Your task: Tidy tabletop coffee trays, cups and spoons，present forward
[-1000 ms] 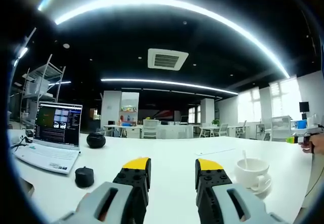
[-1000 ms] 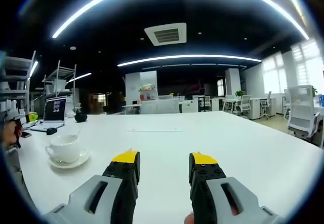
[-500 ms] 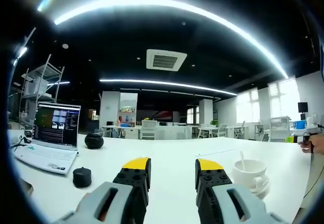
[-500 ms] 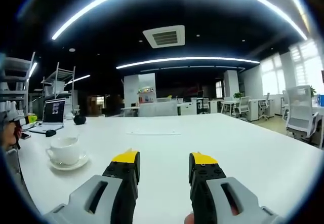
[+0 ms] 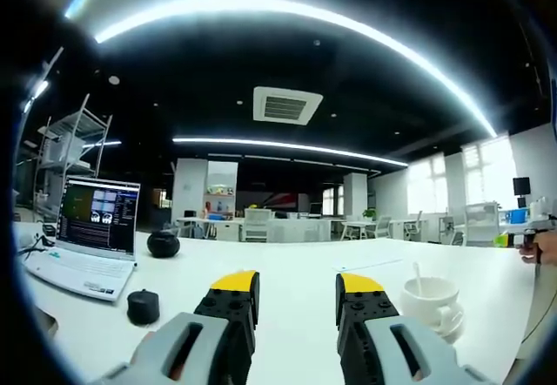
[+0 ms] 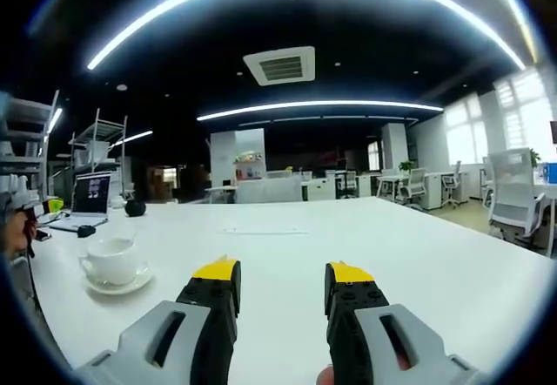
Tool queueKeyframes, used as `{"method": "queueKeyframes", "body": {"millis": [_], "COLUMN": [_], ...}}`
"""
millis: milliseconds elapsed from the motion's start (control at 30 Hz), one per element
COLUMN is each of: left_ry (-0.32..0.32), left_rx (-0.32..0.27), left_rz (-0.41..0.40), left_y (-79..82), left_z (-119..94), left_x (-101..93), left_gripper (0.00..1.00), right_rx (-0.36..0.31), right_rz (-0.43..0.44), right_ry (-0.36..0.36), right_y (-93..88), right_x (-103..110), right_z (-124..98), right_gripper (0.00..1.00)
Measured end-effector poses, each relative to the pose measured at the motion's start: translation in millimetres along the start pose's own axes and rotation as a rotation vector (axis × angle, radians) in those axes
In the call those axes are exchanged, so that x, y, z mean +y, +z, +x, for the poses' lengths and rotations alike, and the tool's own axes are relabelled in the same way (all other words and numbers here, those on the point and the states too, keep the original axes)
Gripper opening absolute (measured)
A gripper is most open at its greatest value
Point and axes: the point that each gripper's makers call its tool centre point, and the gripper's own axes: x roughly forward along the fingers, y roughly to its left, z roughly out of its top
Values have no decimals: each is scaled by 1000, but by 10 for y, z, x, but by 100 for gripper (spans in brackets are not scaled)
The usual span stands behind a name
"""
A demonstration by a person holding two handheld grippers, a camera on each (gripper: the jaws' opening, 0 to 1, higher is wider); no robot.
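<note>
White table [image 5: 287, 285] is stretching far ahead of us into an open office. We are seeing the laptop [image 5: 87, 241] large at far left in the left gripper view, and the spoon [image 5: 418, 273] standing in the cup [image 5: 428, 298]. From the right gripper view, the cup is sitting on its saucer [image 6: 113, 285] at left. We are holding the left gripper [image 5: 296, 293] and right gripper [image 6: 283, 282] empty, jaws apart.

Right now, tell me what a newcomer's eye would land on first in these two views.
The white coffee cup on its saucer, a spoon standing in it, sits on the broad white table to the right of the left tool. An open laptop with a lit screen sits far left in the left gripper view. Both yellow-tipped tools are open and empty; the right tool is above bare tabletop.
</note>
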Motion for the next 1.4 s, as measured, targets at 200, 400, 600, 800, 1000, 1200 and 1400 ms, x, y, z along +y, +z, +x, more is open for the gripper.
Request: {"method": "queueKeyframes", "body": {"millis": [200,400,600,800,1000,1200,1400], "left_ry": [-4,-4,-6,-10,-13,-14,-9], "left_rx": [5,6,7,7,8,11,9], "left_rz": [1,4,5,7,10,7,4], "left_y": [-12,2,6,20,27,6,-5], "left_z": [-7,-2,10,20,28,25,13], "left_x": [4,20,30,21,16,11,22], "left_gripper": [37,36,36,36,36,36,36], "right_rx": [0,3,7,4,3,10,-1], "right_rz": [-4,-3,-3,-8,-9,-12,-11], "right_ry": [-1,5,13,17,19,23,20], "right_y": [18,10,-5,20,39,27,61], "right_x": [25,61,48,36,81,126,193], "right_z": [6,34,66,86,84,73,61], "right_gripper": [39,39,39,39,39,39,39]}}
